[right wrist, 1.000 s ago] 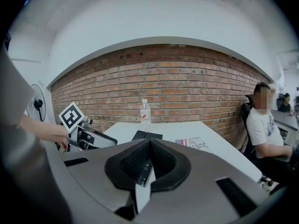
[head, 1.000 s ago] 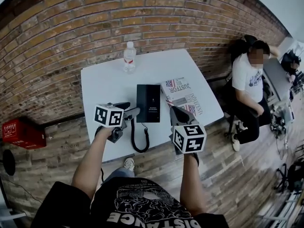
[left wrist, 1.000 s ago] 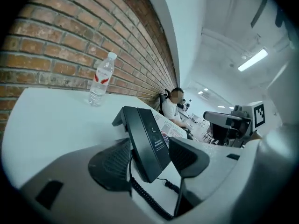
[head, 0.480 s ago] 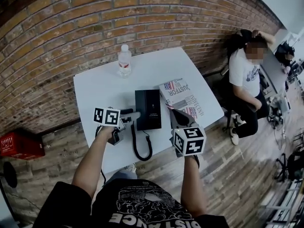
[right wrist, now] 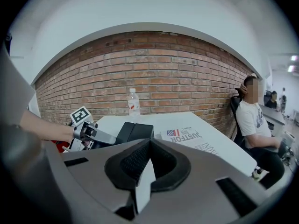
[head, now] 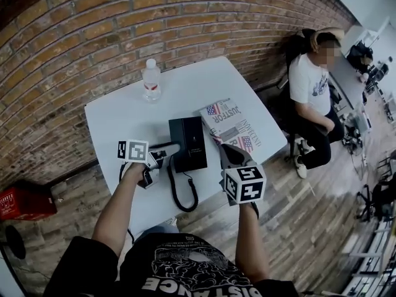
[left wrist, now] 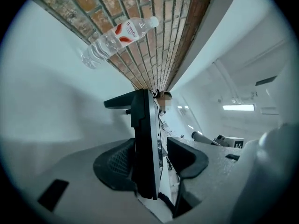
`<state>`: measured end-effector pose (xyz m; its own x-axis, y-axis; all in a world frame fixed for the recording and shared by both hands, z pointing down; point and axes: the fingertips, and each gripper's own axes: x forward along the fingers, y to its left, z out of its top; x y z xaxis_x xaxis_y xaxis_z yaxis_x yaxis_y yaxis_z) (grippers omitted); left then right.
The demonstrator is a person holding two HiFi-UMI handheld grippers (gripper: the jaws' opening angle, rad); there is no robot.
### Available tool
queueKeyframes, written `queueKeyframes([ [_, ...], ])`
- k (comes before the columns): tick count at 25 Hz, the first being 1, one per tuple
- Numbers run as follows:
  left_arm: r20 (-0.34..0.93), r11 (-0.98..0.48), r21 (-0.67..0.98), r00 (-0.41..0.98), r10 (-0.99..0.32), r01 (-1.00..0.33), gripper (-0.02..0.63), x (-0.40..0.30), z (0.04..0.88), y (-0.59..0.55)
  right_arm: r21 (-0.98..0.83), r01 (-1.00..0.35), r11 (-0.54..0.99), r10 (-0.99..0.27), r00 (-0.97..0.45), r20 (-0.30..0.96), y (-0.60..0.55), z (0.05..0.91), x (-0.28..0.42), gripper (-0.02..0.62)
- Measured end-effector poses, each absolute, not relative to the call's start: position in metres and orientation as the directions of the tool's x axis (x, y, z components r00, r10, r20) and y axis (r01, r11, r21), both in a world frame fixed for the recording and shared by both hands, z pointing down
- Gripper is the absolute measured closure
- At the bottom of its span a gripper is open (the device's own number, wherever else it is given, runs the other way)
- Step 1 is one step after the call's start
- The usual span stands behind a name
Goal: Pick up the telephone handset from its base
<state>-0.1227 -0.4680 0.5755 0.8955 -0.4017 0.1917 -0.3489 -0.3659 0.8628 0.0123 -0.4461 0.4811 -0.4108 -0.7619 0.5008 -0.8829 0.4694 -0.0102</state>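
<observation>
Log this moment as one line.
left gripper: jaws just closing, handset between, unclamped | right gripper: shut, empty | handset on base

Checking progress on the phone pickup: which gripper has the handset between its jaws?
The left gripper: the black handset stands between its open jaws, which have just been closing. The right gripper is shut on nothing.

"JUSTFOR" is read in black caps on the printed sheet (head: 234,124) on the table, next to a US-flag pic. A 2nd, larger line below it is too warped to be read. Print on the bottle label (left wrist: 125,31), red & white, is blurred. Print on the telephone base (head: 193,138) is too small. Letters on the black T-shirt (head: 185,270) are cut off at the btm edge.
</observation>
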Motion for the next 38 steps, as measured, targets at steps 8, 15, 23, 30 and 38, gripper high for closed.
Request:
queueKeyframes([
  [8,0.177,-0.352,0.885,0.918,-0.354,-0.306,0.527,-0.122,0.582,-0.468,-0.011,-0.897,0.442,-0.771,-0.386,0.506,-0.444,0.485,0.016,0.595],
  [15,0.175,-0.326,0.898,0.919,-0.352,-0.296,0.532,-0.122,0.580,-0.468,-0.022,-0.906,0.422,-0.777,-0.375,0.506,-0.438,0.489,0.021,0.595],
  [23,0.175,-0.334,0.889,0.906,-0.386,-0.315,0.534,-0.122,0.569,-0.465,-0.033,-0.913,0.406,-0.789,-0.369,0.492,-0.428,0.489,0.034,0.595],
  [30,0.125,-0.367,0.882,0.898,-0.421,-0.295,0.534,-0.120,0.536,-0.463,-0.036,-0.918,0.394,-0.802,-0.363,0.474,-0.415,0.479,0.052,0.595],
  [38,0.074,-0.443,0.853,0.905,-0.420,-0.276,0.534,-0.090,0.493,-0.444,-0.038,-0.919,0.394,-0.814,-0.367,0.450,-0.393,0.465,0.078,0.594],
])
